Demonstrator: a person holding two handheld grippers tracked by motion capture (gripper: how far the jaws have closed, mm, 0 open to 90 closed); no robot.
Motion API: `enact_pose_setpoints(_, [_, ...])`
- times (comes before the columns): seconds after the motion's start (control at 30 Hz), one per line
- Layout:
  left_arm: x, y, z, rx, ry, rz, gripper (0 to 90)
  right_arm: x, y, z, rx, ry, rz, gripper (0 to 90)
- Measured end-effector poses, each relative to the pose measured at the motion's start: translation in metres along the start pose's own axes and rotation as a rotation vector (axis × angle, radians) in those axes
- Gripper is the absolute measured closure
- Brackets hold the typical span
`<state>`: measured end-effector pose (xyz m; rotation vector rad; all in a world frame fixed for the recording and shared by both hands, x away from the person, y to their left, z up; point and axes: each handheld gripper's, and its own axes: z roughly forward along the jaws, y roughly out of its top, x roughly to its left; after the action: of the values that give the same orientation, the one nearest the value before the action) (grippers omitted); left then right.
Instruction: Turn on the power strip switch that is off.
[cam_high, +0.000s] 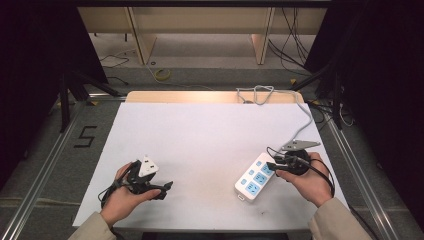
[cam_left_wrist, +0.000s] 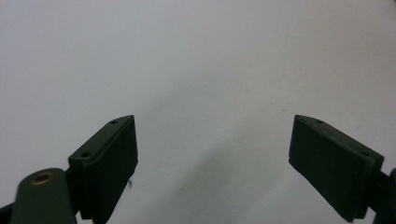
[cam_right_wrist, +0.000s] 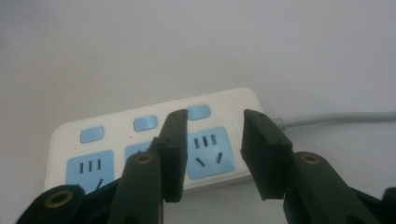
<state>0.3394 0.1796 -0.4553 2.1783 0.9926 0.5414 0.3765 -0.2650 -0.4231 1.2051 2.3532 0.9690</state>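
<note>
From above, I am holding my right gripper (cam_high: 278, 164) over the far end of the power strip (cam_high: 254, 178), whose long axis runs away from me. My left gripper (cam_high: 159, 188), jaws spread and empty, is hovering well left of the strip. In the right gripper view, my released jaws are framing the socket (cam_right_wrist: 208, 151) nearest the cord (cam_right_wrist: 341, 118).

A white rectangular plastic power strip (cam_high: 254, 177) is marked with three pale blue socket panels and three pale blue switches (cam_right_wrist: 145, 123); dark slots are cut into each panel. A light grey cable (cam_high: 300, 127) is seen beside the strip. The strip is laid on a plain white table surface (cam_high: 200, 145). Black jaws with brass-coloured pins are seen over the strip.
</note>
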Motion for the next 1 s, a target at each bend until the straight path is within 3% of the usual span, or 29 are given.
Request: enact_pose_setpoints(1.0, [0.001,0.000,-0.001,-0.002,0.001,-0.003,15.1,-0.004,-0.030,-0.021,-0.106,-0.025,0.039,45.4])
